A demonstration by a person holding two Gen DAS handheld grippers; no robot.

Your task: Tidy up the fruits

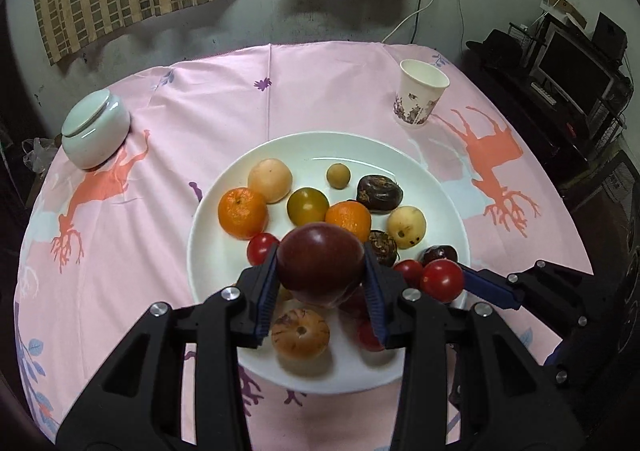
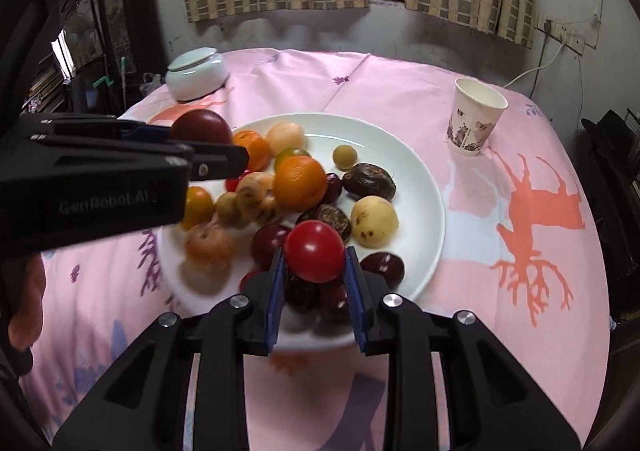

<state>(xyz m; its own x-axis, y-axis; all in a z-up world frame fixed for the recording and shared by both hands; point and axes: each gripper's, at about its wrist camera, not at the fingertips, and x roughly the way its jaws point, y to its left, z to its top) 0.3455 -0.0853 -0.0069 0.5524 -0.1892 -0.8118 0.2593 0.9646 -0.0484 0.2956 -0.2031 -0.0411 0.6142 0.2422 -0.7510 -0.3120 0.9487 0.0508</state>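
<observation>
A white plate (image 1: 440, 187) on the pink cloth holds several fruits: oranges (image 1: 242, 213), a green tomato (image 1: 307, 205), dark chestnut-like fruits (image 1: 379, 193), a yellow fruit (image 1: 406, 226) and red tomatoes (image 1: 262, 247). My left gripper (image 1: 320, 271) is shut on a dark red plum (image 1: 320, 263) and holds it above the plate's near side. My right gripper (image 2: 315, 263) is shut on a red tomato (image 2: 315, 251) above the plate (image 2: 420, 187). It also shows in the left wrist view at right, with the tomato (image 1: 442, 279). The left gripper shows in the right wrist view with the plum (image 2: 202, 127).
A paper cup (image 1: 420, 95) stands at the back right of the table, and a pale lidded jar (image 1: 96, 127) at the back left. Curtains and a wall lie behind. Shelves with electronics stand at the right.
</observation>
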